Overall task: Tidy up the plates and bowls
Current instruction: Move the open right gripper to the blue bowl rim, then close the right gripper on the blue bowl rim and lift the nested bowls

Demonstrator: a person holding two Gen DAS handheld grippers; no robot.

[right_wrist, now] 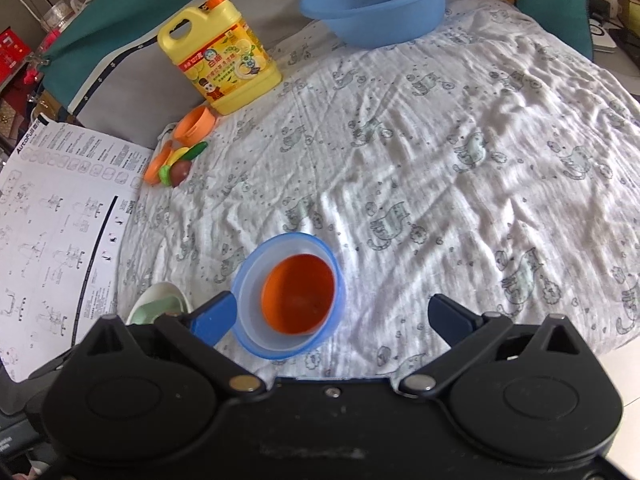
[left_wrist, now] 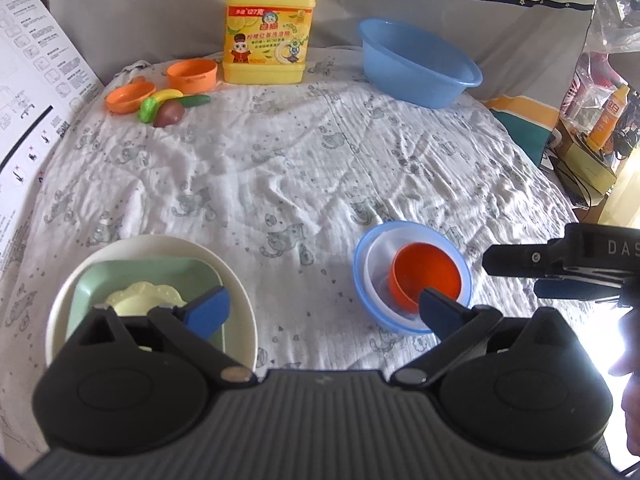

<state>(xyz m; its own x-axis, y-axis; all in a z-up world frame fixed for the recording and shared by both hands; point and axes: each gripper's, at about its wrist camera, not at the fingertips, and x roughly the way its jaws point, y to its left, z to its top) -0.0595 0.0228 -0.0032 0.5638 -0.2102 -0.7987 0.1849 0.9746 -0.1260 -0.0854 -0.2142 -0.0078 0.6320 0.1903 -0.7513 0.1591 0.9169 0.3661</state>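
A stack of plates sits at the near left: a cream round plate (left_wrist: 240, 300), a green square plate (left_wrist: 120, 276) in it and a pale flower-shaped dish (left_wrist: 140, 296) on top. A stack of bowls stands at the near right: a blue bowl (left_wrist: 362, 256) holding a clear white bowl (left_wrist: 380, 252) and an orange cup (left_wrist: 426, 276). My left gripper (left_wrist: 324, 312) is open and empty above the near edge, between the two stacks. My right gripper (right_wrist: 336, 316) is open and empty just before the blue bowl (right_wrist: 248, 276); it also shows in the left wrist view (left_wrist: 520, 272).
A large blue basin (left_wrist: 416, 64) stands at the far right. A yellow detergent jug (left_wrist: 268, 24) stands at the back. An orange bowl (left_wrist: 192, 74), an orange lid (left_wrist: 128, 96) and toy fruit (left_wrist: 168, 110) lie at the far left. A printed sheet (left_wrist: 36, 80) lies left.
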